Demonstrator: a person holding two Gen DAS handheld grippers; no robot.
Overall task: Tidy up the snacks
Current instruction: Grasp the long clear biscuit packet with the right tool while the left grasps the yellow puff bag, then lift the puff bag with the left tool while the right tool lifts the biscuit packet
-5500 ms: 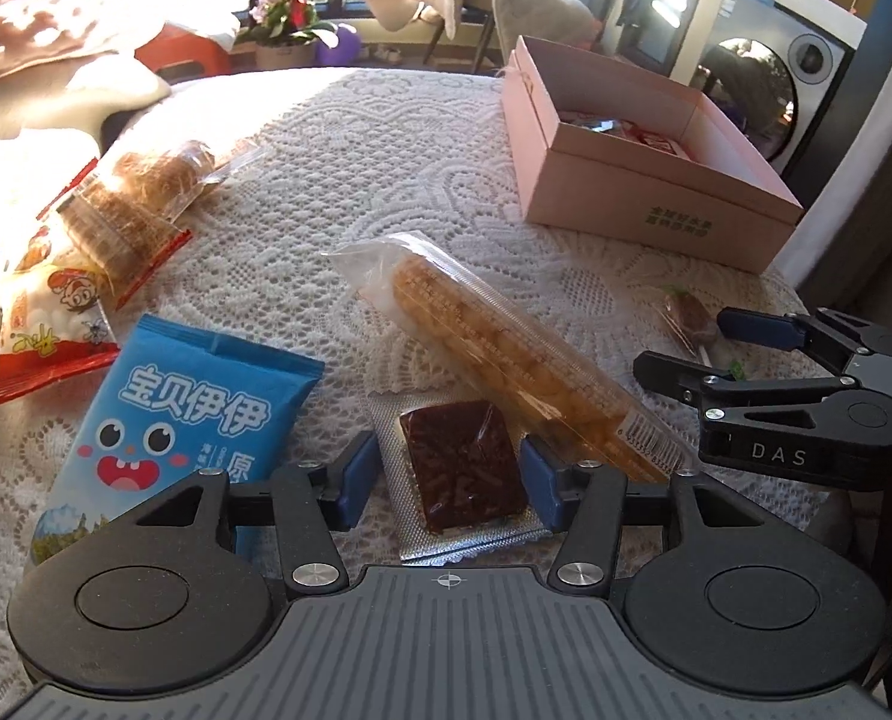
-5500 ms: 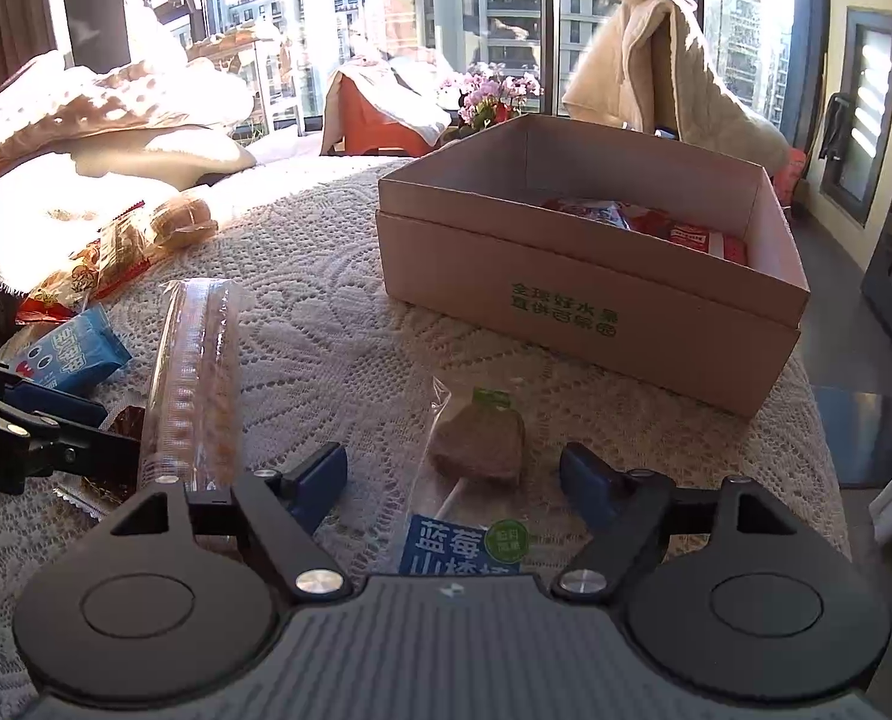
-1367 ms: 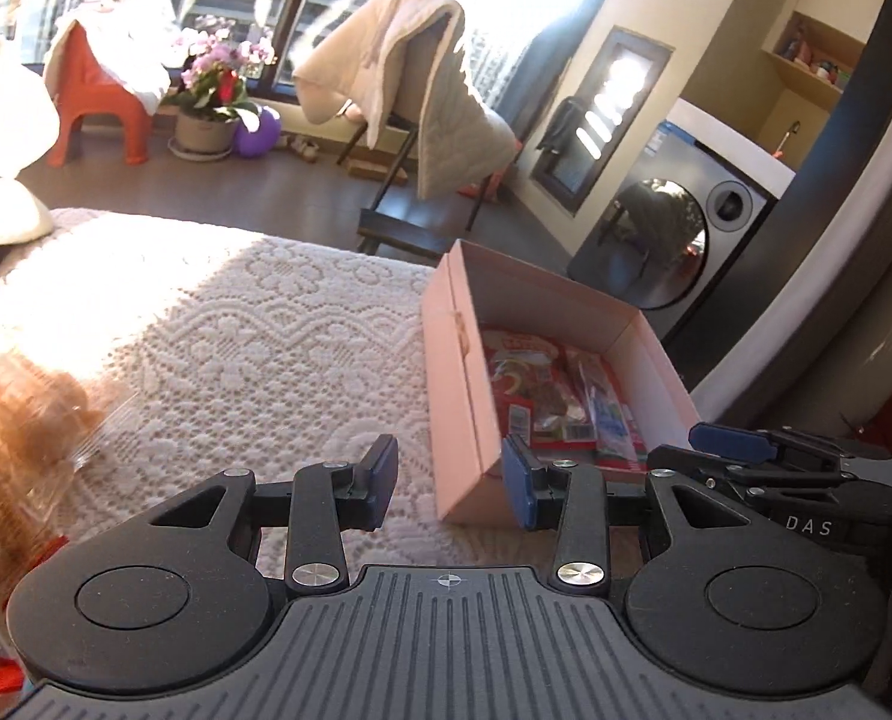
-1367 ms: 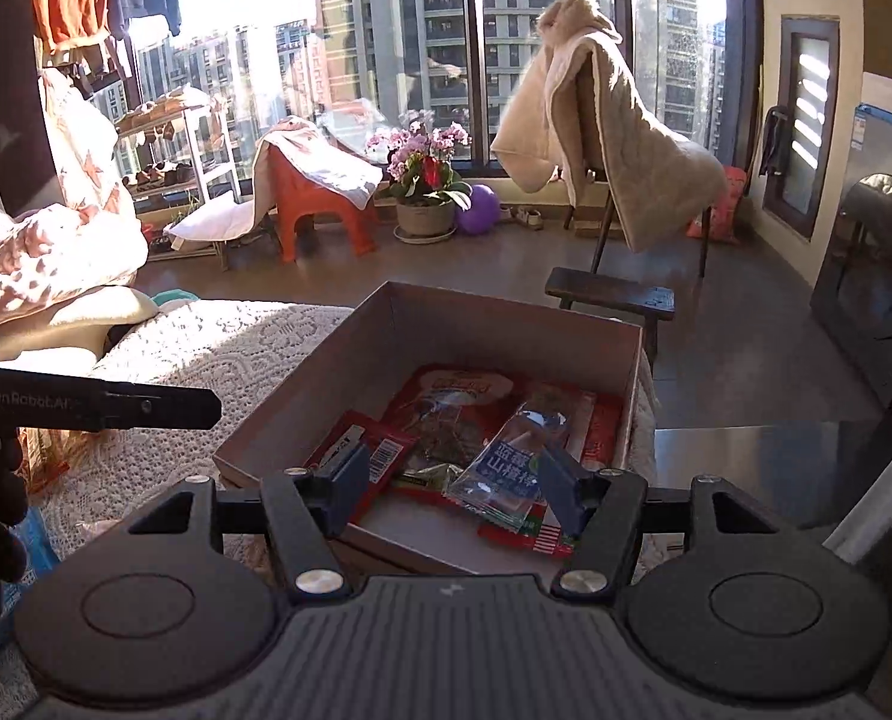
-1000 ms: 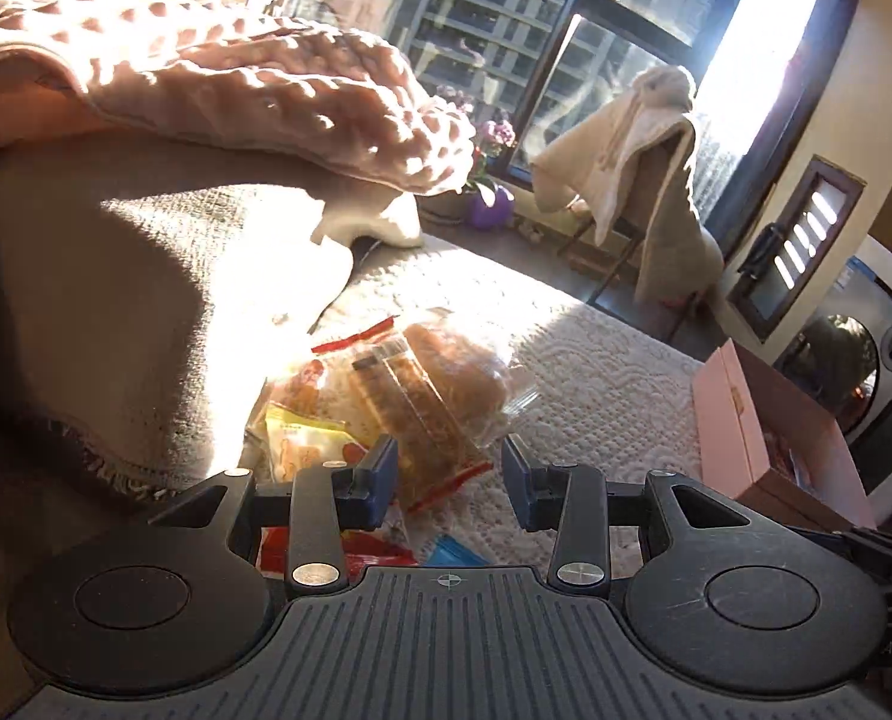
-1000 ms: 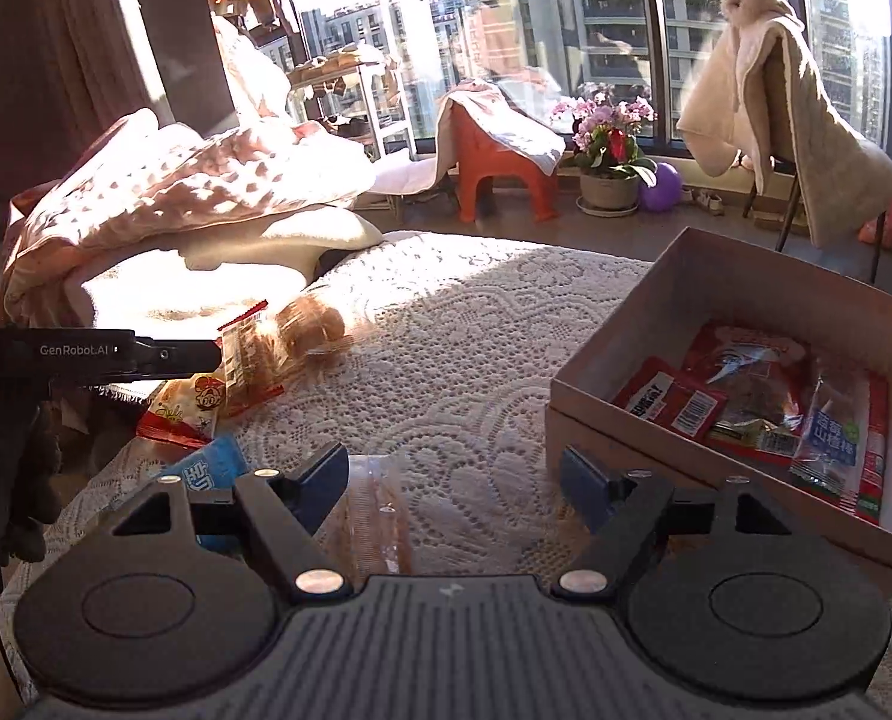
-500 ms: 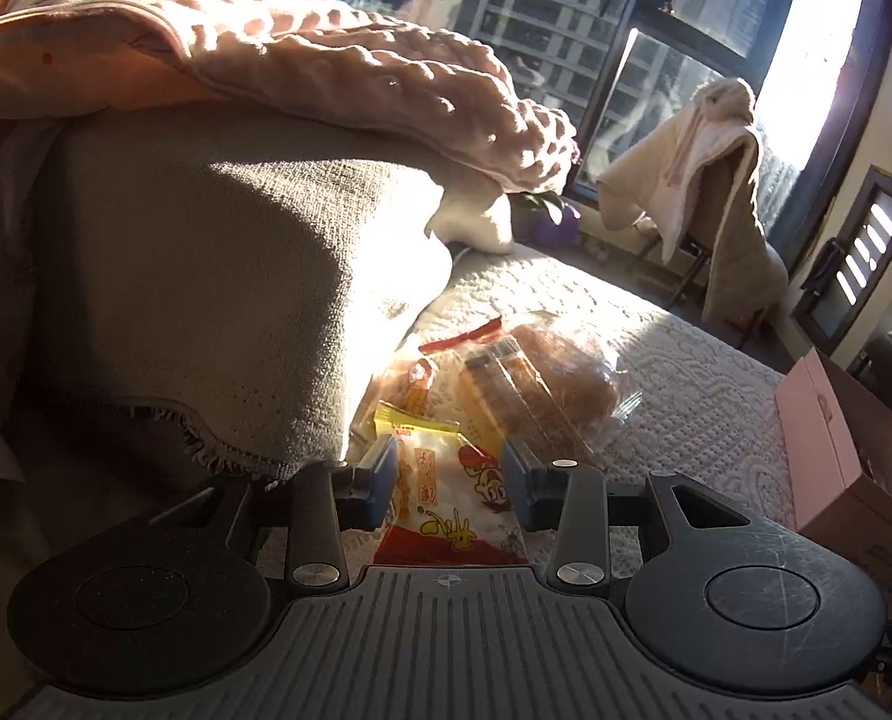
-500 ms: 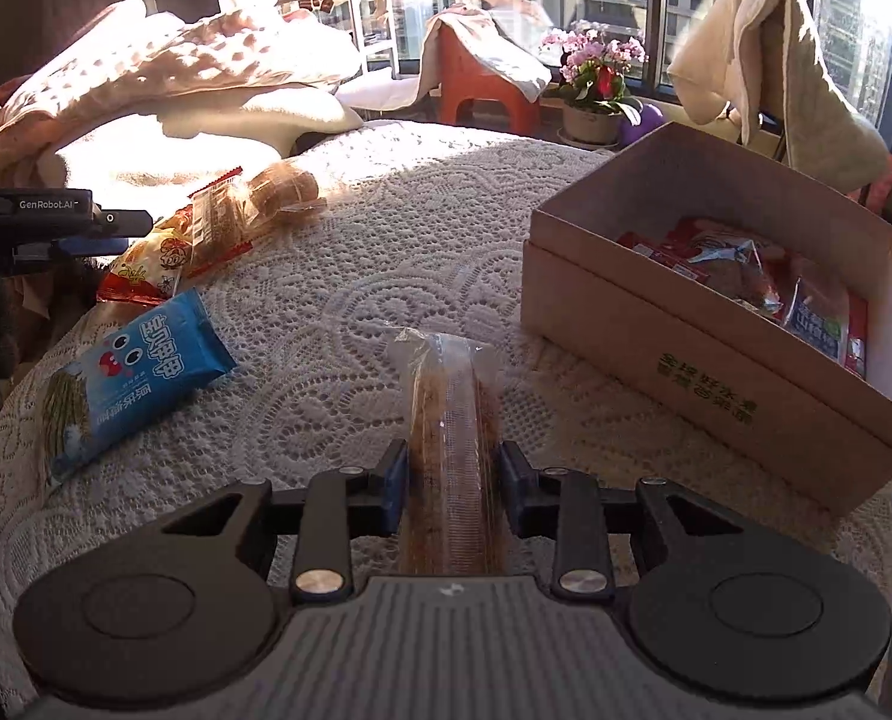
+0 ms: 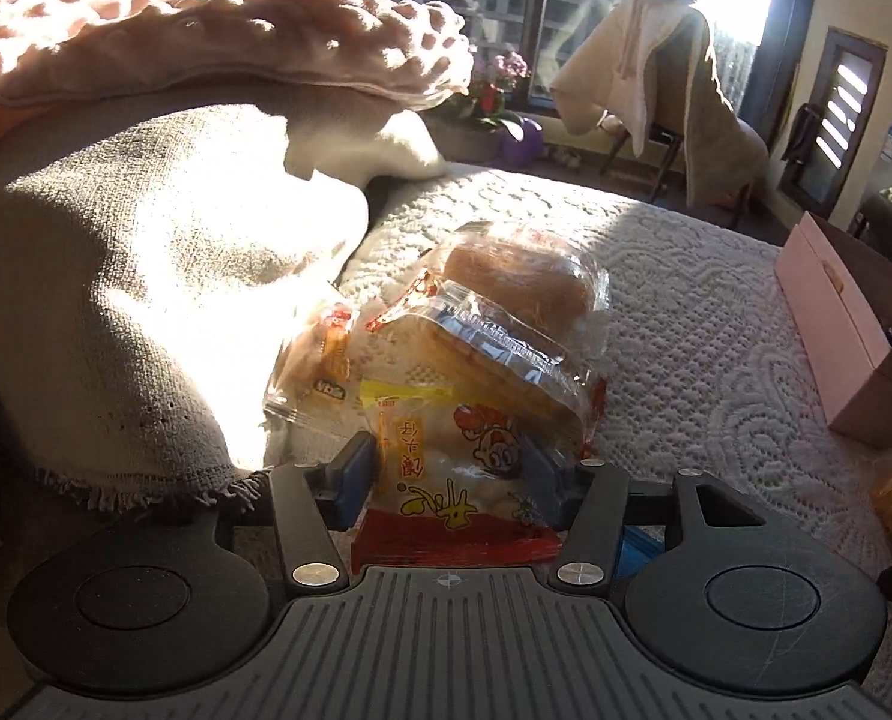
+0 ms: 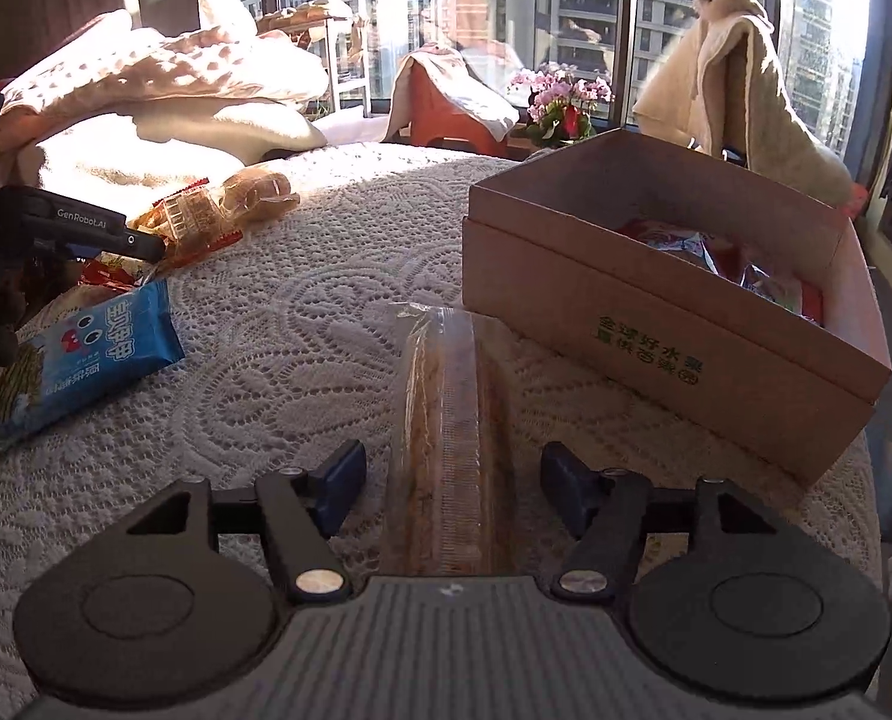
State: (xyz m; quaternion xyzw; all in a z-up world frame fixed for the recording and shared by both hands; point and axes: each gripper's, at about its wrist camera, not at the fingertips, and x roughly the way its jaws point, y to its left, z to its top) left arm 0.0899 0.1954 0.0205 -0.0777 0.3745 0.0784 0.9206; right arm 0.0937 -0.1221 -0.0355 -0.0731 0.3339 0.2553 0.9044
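right hand-held gripper (image 10: pixel 452 489): jaws spreading, astride long snack pack (image 10: pixel 446 420), pads clear | pack's long axis runs near-to-far on table (image 10: pixel 302 360), box (image 10: pixel 656 324) far right | left hand-held gripper (image 9: pixel 449 480): jaws spreading astride cartoon snack bag (image 9: pixel 452 480)

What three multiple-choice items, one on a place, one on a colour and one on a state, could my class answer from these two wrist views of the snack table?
1. Where does the long clear-wrapped snack bar lie?
A. inside the box
B. on the lace cloth, between the right claw's fingers
C. on the pillows

2. What colour is the snack packet with cartoon eyes?
A. blue
B. green
C. black

3. How is the cardboard box?
A. lidded
B. open and empty
C. open, with packets inside

Answers: 1 B, the bar runs up between the right claw pads, untouched as they open. 2 A, its wrapper is bright blue. 3 C, red and blue wrappers show over its rim.
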